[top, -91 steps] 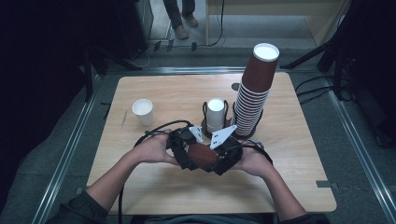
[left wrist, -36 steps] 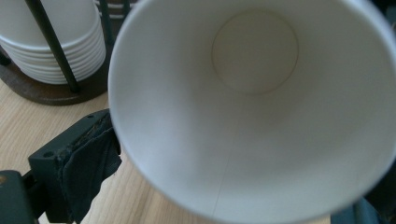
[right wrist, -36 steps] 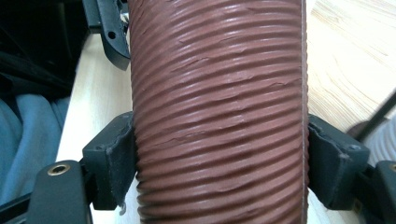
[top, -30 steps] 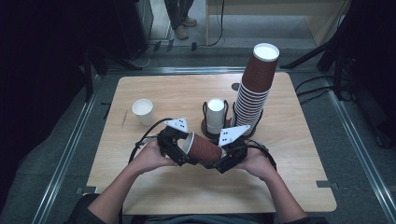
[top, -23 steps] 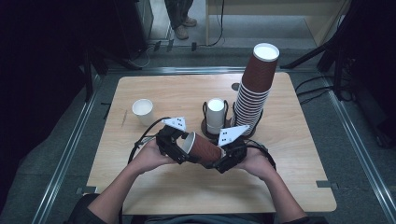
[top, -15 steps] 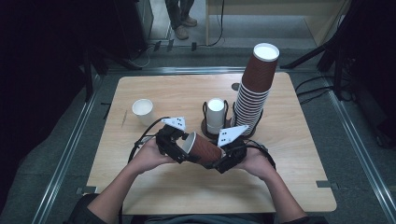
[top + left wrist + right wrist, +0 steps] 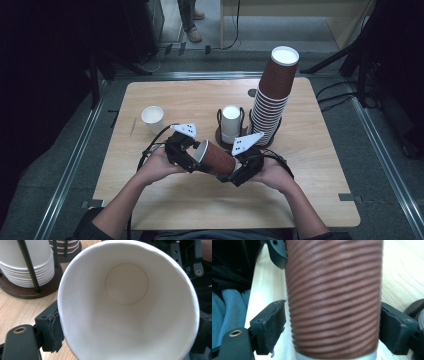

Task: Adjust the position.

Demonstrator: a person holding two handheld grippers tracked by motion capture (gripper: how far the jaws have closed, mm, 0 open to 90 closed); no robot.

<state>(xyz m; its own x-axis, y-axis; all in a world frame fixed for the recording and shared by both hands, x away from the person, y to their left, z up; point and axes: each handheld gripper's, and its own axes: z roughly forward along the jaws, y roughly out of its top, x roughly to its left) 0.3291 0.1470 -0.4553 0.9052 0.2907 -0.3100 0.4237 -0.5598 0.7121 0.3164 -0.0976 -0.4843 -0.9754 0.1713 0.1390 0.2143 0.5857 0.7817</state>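
Closing left tongs [image 7: 192, 157] now pinch the cup [image 7: 216, 158] rim (right tongs [image 7: 235, 174] wide, gaps beside).

Your left gripper [image 7: 125, 340] pads press the cup [image 7: 127, 312] rim, jaws just closing; white inside faces you; racked cups [image 7: 27, 262] behind.

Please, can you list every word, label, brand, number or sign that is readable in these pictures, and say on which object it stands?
There is no readable text.
Brown ribbed cup between the grippers: no print on its wall or its white inside.
Stack of brown cups and white cup: plain, no print.
Grey three-cornered plates on the grippers: some small dark dots, no letters or numbers.
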